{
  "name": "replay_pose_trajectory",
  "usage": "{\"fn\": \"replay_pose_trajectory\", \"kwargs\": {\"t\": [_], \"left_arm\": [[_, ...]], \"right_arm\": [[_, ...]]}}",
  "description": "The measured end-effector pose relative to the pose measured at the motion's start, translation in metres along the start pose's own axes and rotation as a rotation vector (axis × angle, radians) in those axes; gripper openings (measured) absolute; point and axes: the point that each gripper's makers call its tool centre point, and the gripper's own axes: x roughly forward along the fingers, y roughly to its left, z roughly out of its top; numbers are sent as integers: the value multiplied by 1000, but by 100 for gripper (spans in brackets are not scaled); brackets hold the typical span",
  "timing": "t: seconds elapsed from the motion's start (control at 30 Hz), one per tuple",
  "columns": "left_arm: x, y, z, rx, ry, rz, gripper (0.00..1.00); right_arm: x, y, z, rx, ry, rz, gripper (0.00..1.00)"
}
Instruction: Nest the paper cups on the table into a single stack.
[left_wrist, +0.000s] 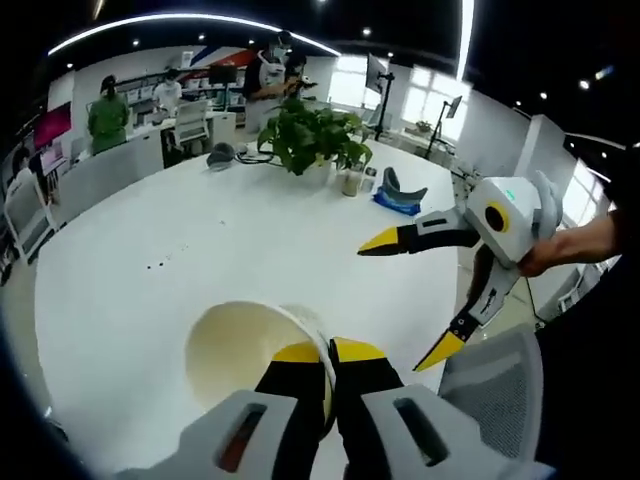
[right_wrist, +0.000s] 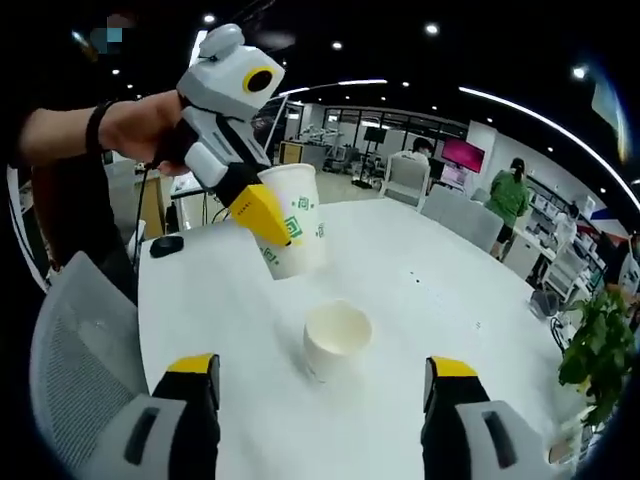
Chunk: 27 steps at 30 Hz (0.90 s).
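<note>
My left gripper (left_wrist: 328, 352) is shut on the rim of a white paper cup (left_wrist: 245, 350), whose open mouth faces the left gripper view. In the right gripper view that cup (right_wrist: 295, 225), with a green logo, hangs tilted above the white table (right_wrist: 430, 290) in the left gripper (right_wrist: 260, 215). A second paper cup (right_wrist: 335, 340) stands upright on the table just below and in front of it. My right gripper (right_wrist: 320, 368) is open, its jaws wide to either side of the standing cup and short of it. The right gripper (left_wrist: 410, 297) also appears open at the right of the left gripper view.
A potted plant (left_wrist: 310, 135) and small items stand at the table's far side, also seen as a plant (right_wrist: 590, 350) at the right edge. A grey mesh chair (right_wrist: 70, 350) sits by the table edge. A black mouse (right_wrist: 165, 245) lies near it. People stand in the background.
</note>
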Motion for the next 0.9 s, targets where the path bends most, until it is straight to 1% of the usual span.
{"fn": "replay_pose_trajectory", "kwargs": {"t": [0.13,0.2,0.27,0.3,0.4,0.47,0.53,0.57,0.6,0.67,0.7,0.73,0.9], "left_arm": [[12,-1,0,50,42,0,0],[18,-6,0,74,64,1,0],[23,1,0,100,86,4,0],[26,1,-2,113,97,8,0],[33,-6,-4,127,112,1,0],[39,-6,-7,137,130,1,0],[45,-1,-12,150,150,10,0],[46,-1,-12,152,152,11,0],[47,-5,-12,158,159,12,0],[51,-4,-14,173,169,12,0],[53,-2,-15,184,176,17,0],[58,5,-17,201,190,27,0],[65,6,-19,215,204,21,0]], "right_arm": [[-6,3,-6,15,8,-5,86],[-8,2,-9,19,13,-12,86],[-10,1,-11,27,14,-15,86],[-11,2,-13,35,22,-19,86],[-16,6,-18,33,30,-23,86],[-18,9,-22,39,36,-24,86],[-19,10,-26,51,38,-24,85],[-19,11,-27,56,39,-22,85],[-20,13,-29,63,42,-22,85],[-21,16,-33,67,45,-19,85],[-21,18,-34,69,46,-17,85],[-21,19,-35,70,47,-15,85],[-22,21,-40,82,54,-12,85]]}}
